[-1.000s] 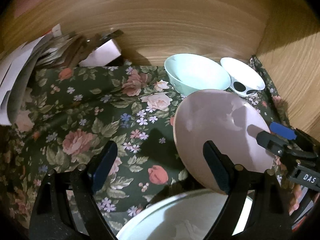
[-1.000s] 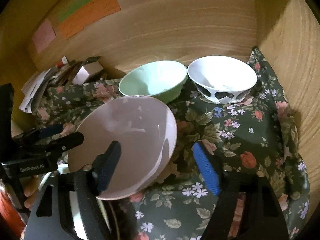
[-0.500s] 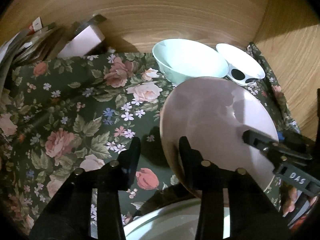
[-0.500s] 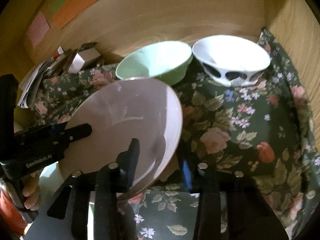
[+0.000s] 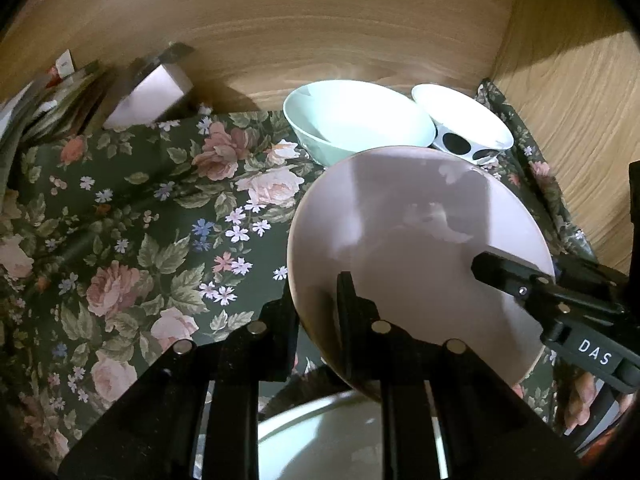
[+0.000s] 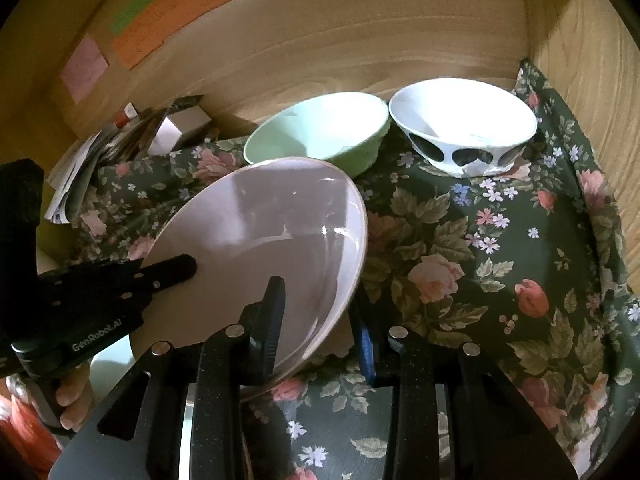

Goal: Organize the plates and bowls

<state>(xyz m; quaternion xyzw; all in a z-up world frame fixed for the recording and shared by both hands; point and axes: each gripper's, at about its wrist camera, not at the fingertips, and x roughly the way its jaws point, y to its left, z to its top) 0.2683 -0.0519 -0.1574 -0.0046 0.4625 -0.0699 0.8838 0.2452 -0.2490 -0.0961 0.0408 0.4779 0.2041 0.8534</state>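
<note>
We are holding a shallow pale pink ceramic bowl (image 5: 420, 240) tilted above the dark floral cloth (image 5: 140, 220) on the tabletop. Our left gripper (image 5: 316, 304) is clamped tight on its near left rim, and our right gripper (image 6: 320, 312) is pinching its right rim. Beyond it, at the far wooden wall, a mint green bowl (image 6: 320, 132) and a white bowl with black spots (image 6: 464, 124) are sitting just beside each other.
</note>
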